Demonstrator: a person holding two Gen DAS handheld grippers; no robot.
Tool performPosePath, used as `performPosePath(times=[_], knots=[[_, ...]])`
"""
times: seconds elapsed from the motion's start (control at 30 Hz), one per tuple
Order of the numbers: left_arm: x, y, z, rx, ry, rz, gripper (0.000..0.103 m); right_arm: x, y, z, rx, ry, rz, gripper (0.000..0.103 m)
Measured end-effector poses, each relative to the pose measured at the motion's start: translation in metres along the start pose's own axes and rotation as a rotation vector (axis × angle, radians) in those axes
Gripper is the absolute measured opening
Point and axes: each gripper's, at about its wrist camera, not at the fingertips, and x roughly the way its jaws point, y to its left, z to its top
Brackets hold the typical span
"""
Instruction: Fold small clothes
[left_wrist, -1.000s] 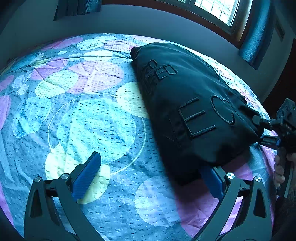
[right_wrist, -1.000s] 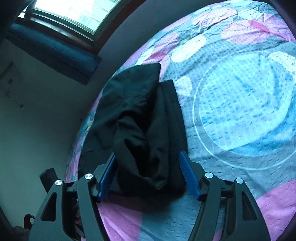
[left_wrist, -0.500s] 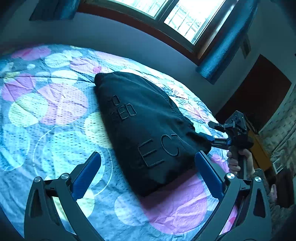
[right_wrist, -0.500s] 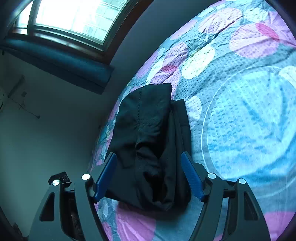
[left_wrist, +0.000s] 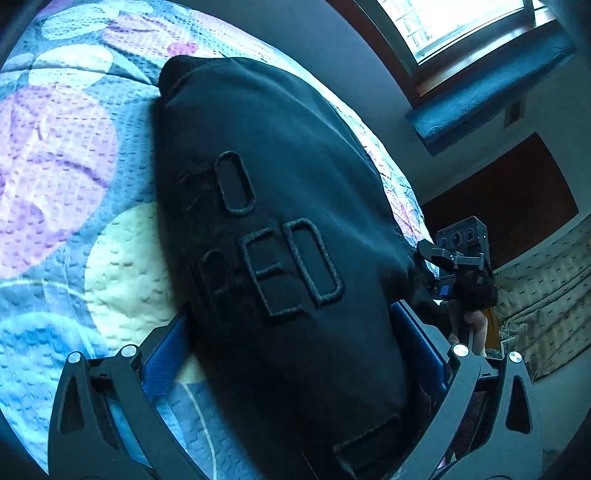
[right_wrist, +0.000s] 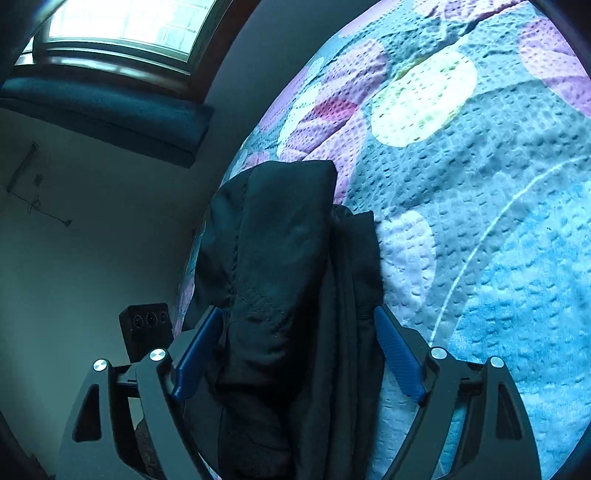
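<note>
A folded black garment (left_wrist: 277, 147) with raised lettering lies on a flowered quilt (left_wrist: 55, 166). My left gripper (left_wrist: 291, 321) is open and straddles the garment's near end, a blue pad on either side of the cloth. Across the bundle, my right gripper (left_wrist: 461, 266) faces me, held by a hand (left_wrist: 476, 328). In the right wrist view the garment (right_wrist: 280, 229) shows its stacked folded edges. The right gripper (right_wrist: 297, 317) has its jaws opening around that end, and its right pad stands clear of the cloth. The left gripper's camera box (right_wrist: 146, 325) shows past the bundle.
The quilt (right_wrist: 480, 221) spreads wide on the right of the right wrist view. The bed's edge runs just beyond the garment, with a grey wall behind. A window (left_wrist: 461, 26) with a blue curtain (left_wrist: 480, 85) and a dark brown door (left_wrist: 498, 206) stand beyond.
My left gripper swung round and pushed forward until the garment sits between its fingers. The right gripper sank closer to the bundle and its jaws widened.
</note>
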Motion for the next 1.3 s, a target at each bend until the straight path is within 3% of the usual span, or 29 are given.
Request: performPosePath(times=[0.1, 0.17, 0.27, 0.43, 0.67, 0.83, 1.0, 1.17, 1.3], knots=[[0.004, -0.008, -0.001, 0.025, -0.004, 0.036, 0.099, 0.007, 0.015, -0.007, -0.065, 0.061, -0.019, 0.080], [0.003, -0.010, -0.003, 0.034, -0.013, 0.048, 0.092, 0.016, 0.021, -0.017, -0.091, 0.101, -0.037, 0.070], [0.000, -0.016, -0.003, 0.044, -0.025, 0.076, 0.084, 0.022, 0.030, -0.026, -0.097, 0.075, -0.073, 0.051], [-0.019, -0.024, 0.004, 0.061, -0.057, 0.126, 0.076, 0.019, 0.053, -0.036, -0.157, 0.020, -0.109, 0.046], [-0.062, 0.015, 0.018, 0.037, -0.083, 0.189, 0.073, 0.067, 0.080, -0.036, -0.177, 0.044, -0.050, 0.046], [-0.091, 0.055, 0.046, 0.026, -0.104, 0.217, 0.073, 0.111, 0.094, -0.028, -0.145, 0.058, -0.001, 0.046], [-0.090, 0.082, 0.052, 0.010, -0.107, 0.204, 0.076, 0.136, 0.086, -0.026, -0.088, 0.056, 0.024, 0.046], [-0.115, 0.092, 0.029, -0.016, -0.142, 0.172, 0.081, 0.111, 0.088, -0.033, -0.095, 0.062, 0.012, 0.067], [-0.137, 0.089, -0.001, -0.042, -0.157, 0.111, 0.085, 0.093, 0.090, -0.045, -0.090, 0.056, 0.033, 0.074]])
